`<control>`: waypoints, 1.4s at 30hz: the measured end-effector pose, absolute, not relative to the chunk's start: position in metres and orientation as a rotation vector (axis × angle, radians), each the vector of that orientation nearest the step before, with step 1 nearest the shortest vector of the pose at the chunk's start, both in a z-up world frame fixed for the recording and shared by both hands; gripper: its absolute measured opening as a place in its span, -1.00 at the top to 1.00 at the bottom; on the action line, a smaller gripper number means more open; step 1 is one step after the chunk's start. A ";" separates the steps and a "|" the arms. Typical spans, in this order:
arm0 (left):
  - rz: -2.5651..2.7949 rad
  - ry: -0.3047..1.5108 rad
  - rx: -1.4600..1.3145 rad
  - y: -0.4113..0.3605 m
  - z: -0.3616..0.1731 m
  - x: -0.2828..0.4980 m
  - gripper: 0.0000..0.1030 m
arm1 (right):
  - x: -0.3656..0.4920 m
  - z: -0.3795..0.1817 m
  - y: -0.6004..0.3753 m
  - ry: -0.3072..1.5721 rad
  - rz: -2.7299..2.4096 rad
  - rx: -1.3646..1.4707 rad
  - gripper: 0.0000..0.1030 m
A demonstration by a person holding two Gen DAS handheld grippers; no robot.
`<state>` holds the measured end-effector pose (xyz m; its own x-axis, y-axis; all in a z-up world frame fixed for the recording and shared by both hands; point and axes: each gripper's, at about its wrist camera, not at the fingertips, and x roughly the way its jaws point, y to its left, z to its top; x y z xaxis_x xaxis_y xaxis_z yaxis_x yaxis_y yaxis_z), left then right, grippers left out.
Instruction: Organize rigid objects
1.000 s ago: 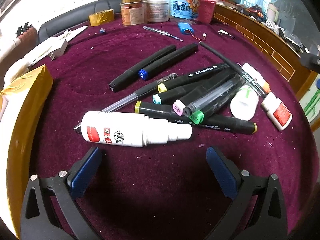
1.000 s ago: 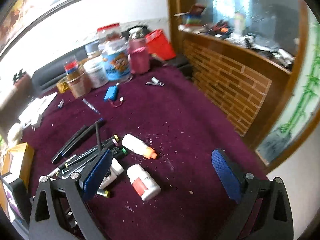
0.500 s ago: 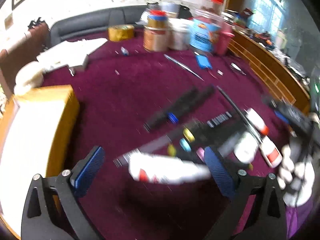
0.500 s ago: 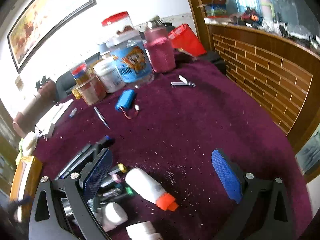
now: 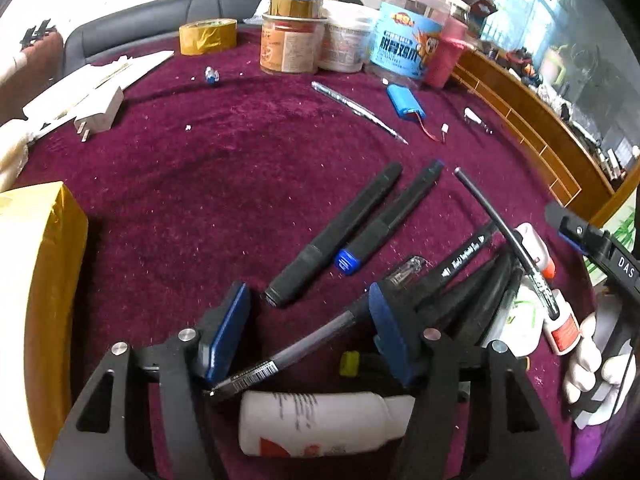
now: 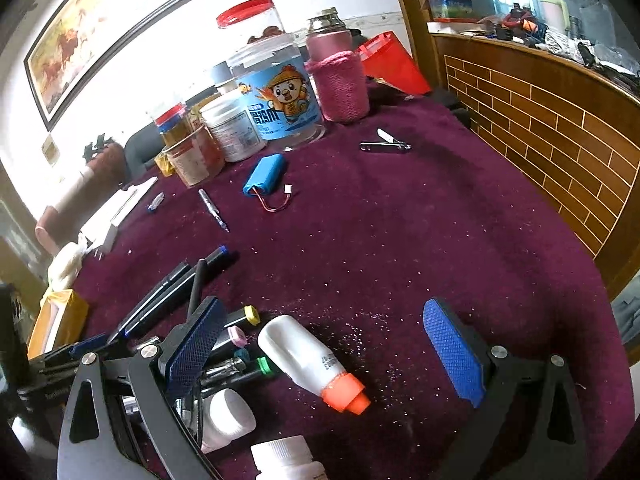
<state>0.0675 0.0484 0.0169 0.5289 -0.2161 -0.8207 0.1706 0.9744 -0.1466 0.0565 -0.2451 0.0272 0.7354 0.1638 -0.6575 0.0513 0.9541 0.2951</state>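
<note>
The left gripper [image 5: 308, 328] hangs with fingers apart over a clear gel pen [image 5: 304, 346] – gripping nothing – just beyond a white bottle [image 5: 320, 424] lying on the maroon cloth [image 5: 240, 152]. The right gripper [image 6: 324, 348] (spread wide) straddles an orange-capped bottle [image 6: 308, 360].

Left hand-held gripper [image 5: 310, 332] is down low with its jaws partly closed, gap still showing. Right hand-held gripper [image 6: 324, 354] sits wide open, gloved hand [image 5: 596, 354] behind it.
</note>
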 end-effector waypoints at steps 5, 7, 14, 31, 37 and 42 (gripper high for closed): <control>-0.212 0.925 -0.141 0.061 0.044 0.049 -0.13 | 0.055 0.030 -0.249 0.708 -0.004 0.275 -0.89; -0.224 0.838 -0.187 0.071 0.075 0.021 -0.13 | 0.053 0.032 -0.252 0.692 -0.019 0.276 -0.89; -0.287 0.586 -0.271 0.138 0.230 -0.085 -0.14 | 0.003 0.105 -0.240 0.568 -0.028 0.125 -0.67; 0.420 0.126 0.012 0.307 0.584 -0.161 -0.46 | -0.128 0.606 -0.299 0.166 -0.496 -0.098 -0.75; 0.145 0.168 0.018 0.286 0.498 -0.153 -0.59 | -0.125 0.535 -0.285 0.229 -0.406 -0.122 -0.88; -0.122 0.377 -0.020 0.236 0.385 -0.107 -0.59 | -0.077 0.372 -0.257 0.505 -0.173 -0.061 -0.88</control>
<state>-0.1073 0.2355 0.3852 0.9225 -0.1224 -0.3662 0.1151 0.9925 -0.0420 -0.0767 -0.2569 0.3720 0.8610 -0.1796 -0.4758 0.1497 0.9836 -0.1005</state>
